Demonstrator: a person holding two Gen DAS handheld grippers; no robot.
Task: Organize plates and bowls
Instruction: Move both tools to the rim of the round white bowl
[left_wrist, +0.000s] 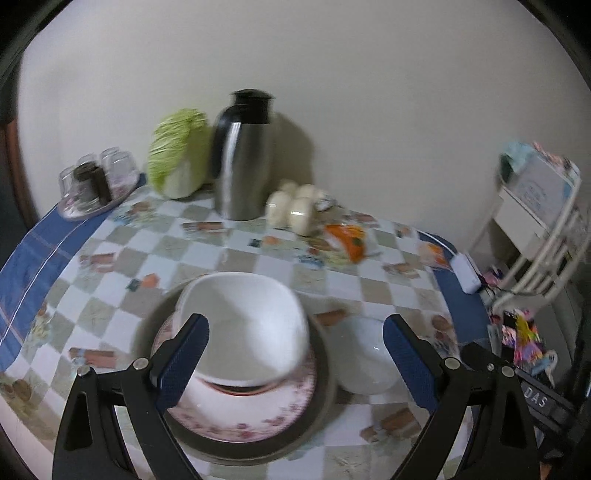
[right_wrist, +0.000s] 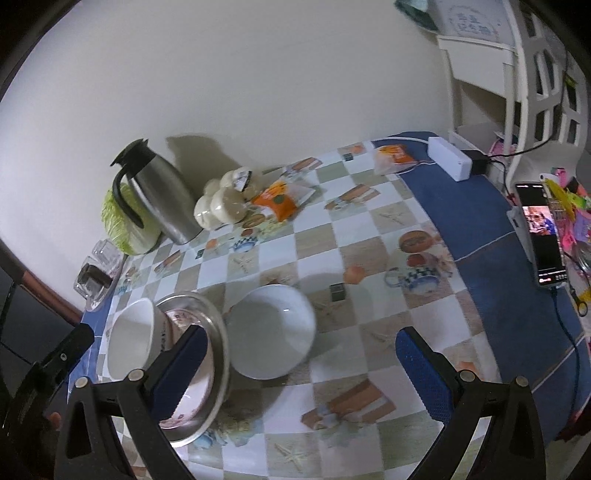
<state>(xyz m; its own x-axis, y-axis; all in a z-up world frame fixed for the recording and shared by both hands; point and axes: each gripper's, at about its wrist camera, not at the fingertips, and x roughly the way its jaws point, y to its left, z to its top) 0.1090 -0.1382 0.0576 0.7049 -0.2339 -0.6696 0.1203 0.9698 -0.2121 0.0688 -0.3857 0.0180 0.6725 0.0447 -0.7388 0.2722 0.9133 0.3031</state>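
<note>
While both tongs stand spread and empty, the left tongs (left_wrist: 295, 354) hover over a tilted white bowl (left_wrist: 247, 328) resting on a floral plate (left_wrist: 251, 413) inside a metal dish (left_wrist: 325, 398). Just beside it, between the right tongs (right_wrist: 301, 365), sits 1 more, perhaps smaller, white bowl (right_wrist: 273, 332) on the checkered worktop (right_wrist: 369, 236). Farther back stands a steel jug (left_wrist: 243, 162).

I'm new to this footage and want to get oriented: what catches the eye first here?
Near the table's front edge, a white bowl sits on a floral plate inside a metal dish, with a second white bowl beside them. At the back wall stand a steel thermos and a green cabbage.
</note>
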